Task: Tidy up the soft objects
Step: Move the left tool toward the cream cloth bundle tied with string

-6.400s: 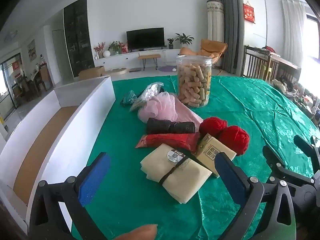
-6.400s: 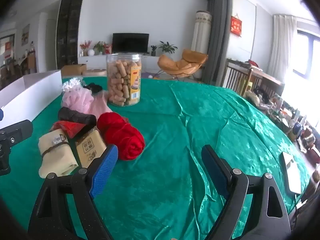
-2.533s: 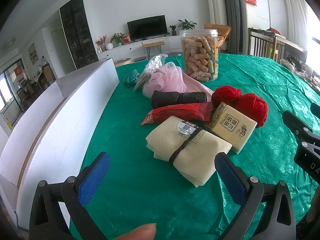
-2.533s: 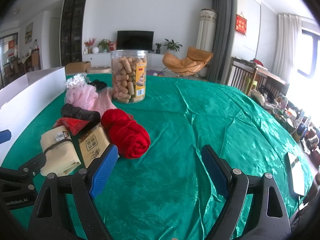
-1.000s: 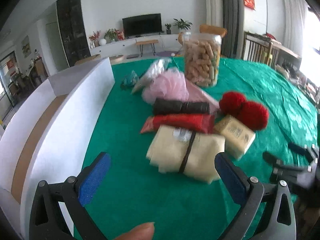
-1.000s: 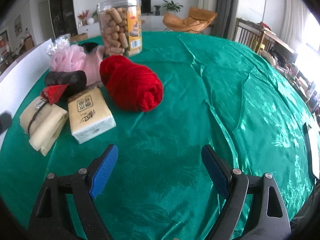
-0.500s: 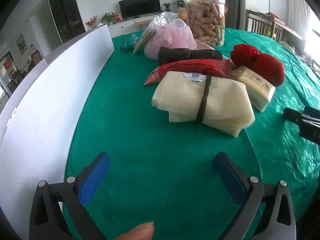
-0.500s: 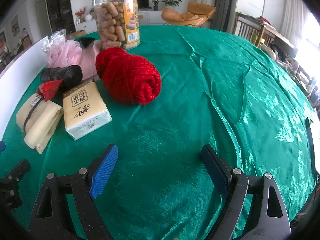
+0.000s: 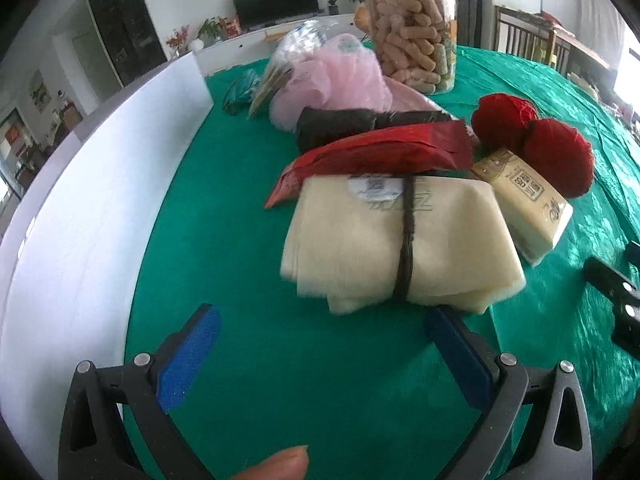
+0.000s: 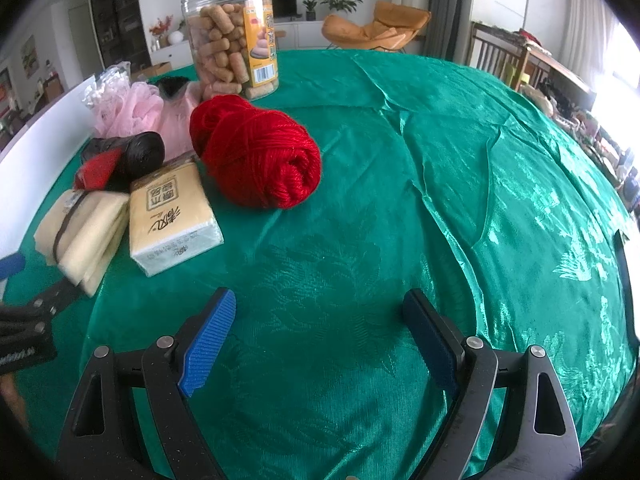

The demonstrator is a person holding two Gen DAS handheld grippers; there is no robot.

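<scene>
A folded cream cloth bundle (image 9: 396, 244) tied with a dark band lies on the green tablecloth, just ahead of my open, empty left gripper (image 9: 320, 356). Behind it lie a red packet (image 9: 380, 152), a black roll (image 9: 344, 124), a pink mesh puff (image 9: 332, 84), a tissue pack (image 9: 524, 204) and red yarn (image 9: 536, 148). My right gripper (image 10: 320, 340) is open and empty, low over bare cloth. The red yarn (image 10: 260, 156), the tissue pack (image 10: 172, 216) and the cream bundle (image 10: 80, 232) lie ahead to its left.
A white box (image 9: 80, 216) with tall walls runs along the table's left side. A clear jar of snack sticks (image 9: 412, 28) stands at the back; it also shows in the right wrist view (image 10: 236, 40). The green tablecloth (image 10: 460, 168) stretches to the right.
Both grippers have come down and forward towards the pile. The cream bundle now sits close in front of the left gripper. Both stay open.
</scene>
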